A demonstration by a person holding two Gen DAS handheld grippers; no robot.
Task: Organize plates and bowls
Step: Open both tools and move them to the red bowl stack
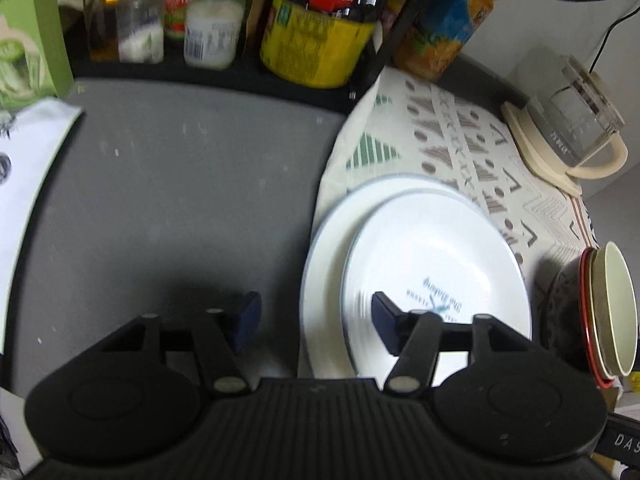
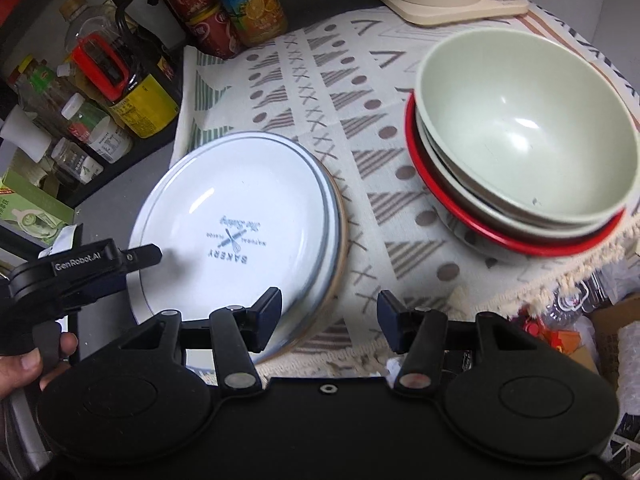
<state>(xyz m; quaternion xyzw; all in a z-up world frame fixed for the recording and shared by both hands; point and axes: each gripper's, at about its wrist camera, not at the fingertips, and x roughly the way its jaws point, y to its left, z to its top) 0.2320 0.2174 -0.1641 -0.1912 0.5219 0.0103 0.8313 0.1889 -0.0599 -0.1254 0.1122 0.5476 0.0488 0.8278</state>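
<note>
While both my grippers hang wide and empty, the plates [image 2: 240, 220] sit stacked on the cloth [image 2: 360, 120]: right of my left gripper [image 1: 316, 320], left of my right gripper [image 2: 328, 316]. Bowls [image 2: 520, 152] nest farther right, nearer my right hand.

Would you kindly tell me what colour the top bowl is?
Pale green, the top bowl shows best in the right wrist view.

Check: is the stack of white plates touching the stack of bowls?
Apart. The right wrist view shows patterned cloth between the white plates and the bowls.
</note>
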